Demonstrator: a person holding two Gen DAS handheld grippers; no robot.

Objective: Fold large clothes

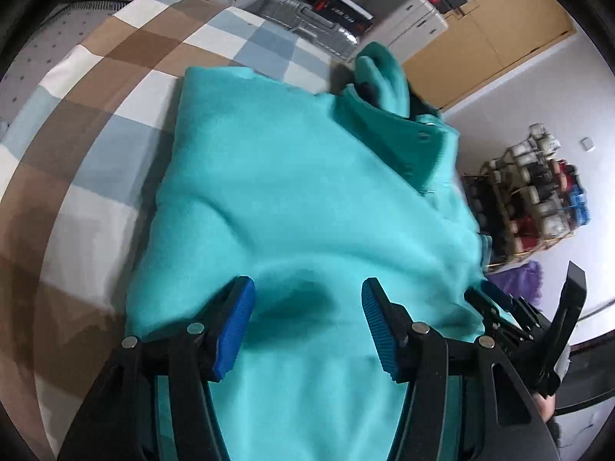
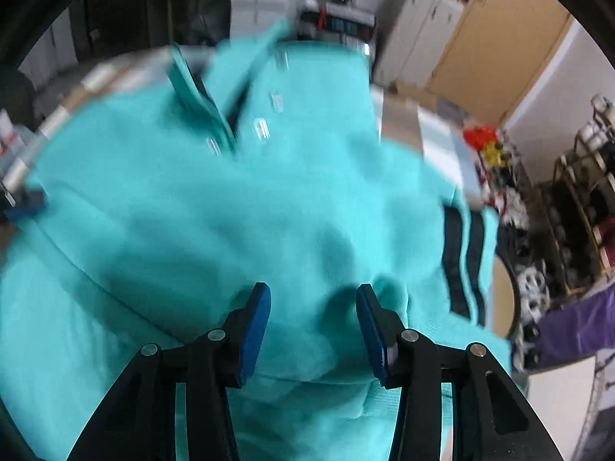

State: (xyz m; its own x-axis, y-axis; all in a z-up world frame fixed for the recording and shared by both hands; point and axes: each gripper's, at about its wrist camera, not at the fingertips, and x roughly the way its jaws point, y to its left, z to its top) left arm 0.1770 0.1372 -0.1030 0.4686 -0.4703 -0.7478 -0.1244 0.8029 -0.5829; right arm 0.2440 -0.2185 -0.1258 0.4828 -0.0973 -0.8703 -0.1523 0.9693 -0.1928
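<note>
Checked bedding in brown, white and pale blue covers the bed (image 1: 96, 123), with drawer units, cardboard and a rack of bottles behind it. On the bed lies the fleece (image 1: 292, 199), a teal snap-front top, already partly folded into a rough rectangle with its collar (image 1: 384, 115) at the far end. In the right view, which is motion-blurred, a sleeve cuff with two dark stripes (image 2: 465, 261) hangs toward the right edge.

The left gripper (image 1: 307, 322) stands wide, its blue pads apart with fleece lying between and beneath them; nothing is pinched. The right gripper (image 2: 313, 326) is likewise wide over a raised bump of fabric, gripping nothing that I can make out.

The step in hand looks like taking the near hem to carry it toward the collar. To do it well, each gripper should close on the full stack of layers at the near edge, well apart from the other, so the fold line stays straight. Lift both together and keep them level; thick fleece sags and slides, so the striped cuff ought to be tucked in before the fold, or it will trail out.

No brand or label on the fleece can be read. Items on the far shelf carry print, too small and blurred to tell.
</note>
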